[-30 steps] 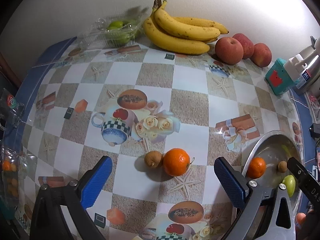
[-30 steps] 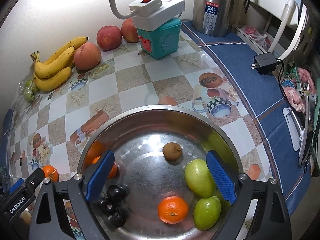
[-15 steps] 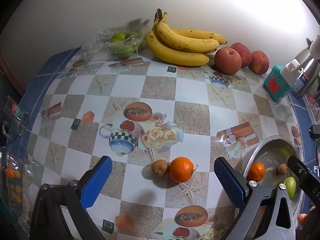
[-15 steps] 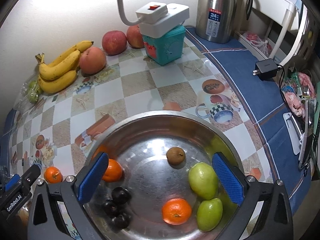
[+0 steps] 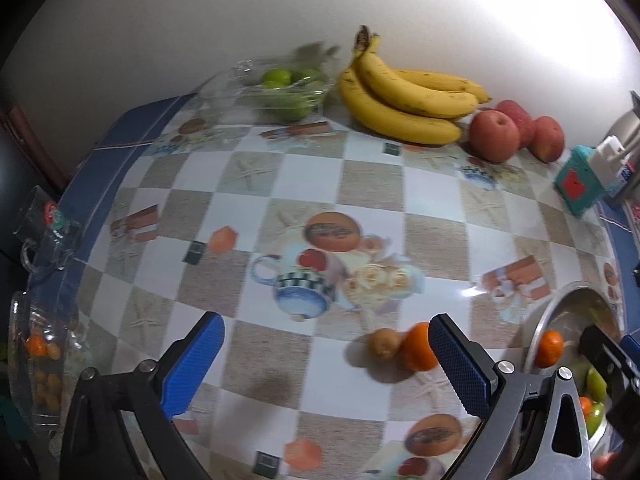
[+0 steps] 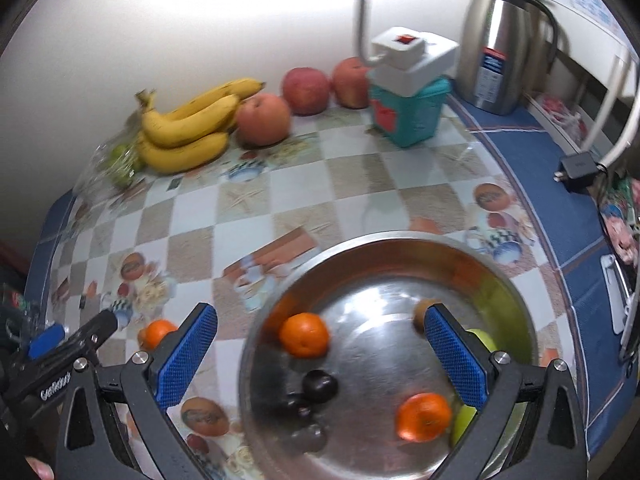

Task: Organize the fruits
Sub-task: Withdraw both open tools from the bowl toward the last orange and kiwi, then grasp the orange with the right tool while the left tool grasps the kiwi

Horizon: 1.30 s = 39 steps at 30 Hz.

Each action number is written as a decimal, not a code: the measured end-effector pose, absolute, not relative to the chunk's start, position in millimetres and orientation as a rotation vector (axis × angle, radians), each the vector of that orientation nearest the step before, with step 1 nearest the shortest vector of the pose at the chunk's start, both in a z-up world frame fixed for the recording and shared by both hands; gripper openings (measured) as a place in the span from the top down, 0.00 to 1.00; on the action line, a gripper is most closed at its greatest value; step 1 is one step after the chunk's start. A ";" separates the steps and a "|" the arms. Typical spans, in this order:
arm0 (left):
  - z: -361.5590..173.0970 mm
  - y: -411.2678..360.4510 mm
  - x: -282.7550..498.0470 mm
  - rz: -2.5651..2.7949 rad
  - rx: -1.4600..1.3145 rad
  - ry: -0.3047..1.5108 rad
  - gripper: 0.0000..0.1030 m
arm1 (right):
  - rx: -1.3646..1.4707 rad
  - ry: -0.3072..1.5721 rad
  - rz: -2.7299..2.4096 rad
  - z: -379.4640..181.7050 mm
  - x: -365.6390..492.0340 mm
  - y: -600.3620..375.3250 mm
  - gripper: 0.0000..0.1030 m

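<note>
**Q:** What do the fingers show, and what has changed?

**A:** Both pairs stand wide and hold nothing. The left gripper (image 5: 326,360) has swung left over the last second: the loose round orange mandarin (image 5: 418,346), formerly centred between its blue-padded fingers (image 5: 192,362), now sits just inside the right pad, touching a small brown round fruit (image 5: 384,343). The right gripper (image 6: 320,354) has also shifted left, so the shiny steel bowl (image 6: 360,246) lies off-centre.

**Q:** Where does that leave the task?

**A:** The bowl holds two mandarins, dark plums (image 6: 318,386), green fruit and a brown one. The pair on the checked tablecloth surface (image 5: 372,184) is still ungathered; the left gripper probably needs re-centring before closing. Yellow bananas (image 5: 404,96) and red apples (image 5: 494,140) wait by the wall.
</note>
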<state>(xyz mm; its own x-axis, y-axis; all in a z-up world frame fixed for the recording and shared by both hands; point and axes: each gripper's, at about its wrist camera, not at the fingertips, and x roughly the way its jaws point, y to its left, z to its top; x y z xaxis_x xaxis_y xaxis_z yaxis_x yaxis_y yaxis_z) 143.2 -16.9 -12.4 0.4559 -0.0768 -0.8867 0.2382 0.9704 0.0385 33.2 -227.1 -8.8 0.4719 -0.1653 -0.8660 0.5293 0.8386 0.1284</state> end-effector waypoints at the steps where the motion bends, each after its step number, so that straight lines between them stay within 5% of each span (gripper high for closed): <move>1: -12.5 -13.2 144.5 -0.188 0.166 1.083 0.00 | 0.401 1.005 -0.420 -8.9 36.1 -220.5 0.00; 32: -56.3 57.4 176.1 -0.077 0.003 1.269 0.00 | 0.290 1.141 -0.164 -50.4 102.4 -121.6 0.01; 39: -59.8 54.4 178.8 -0.067 -0.006 1.286 0.00 | 0.311 1.154 -0.149 -60.5 109.4 -120.7 0.29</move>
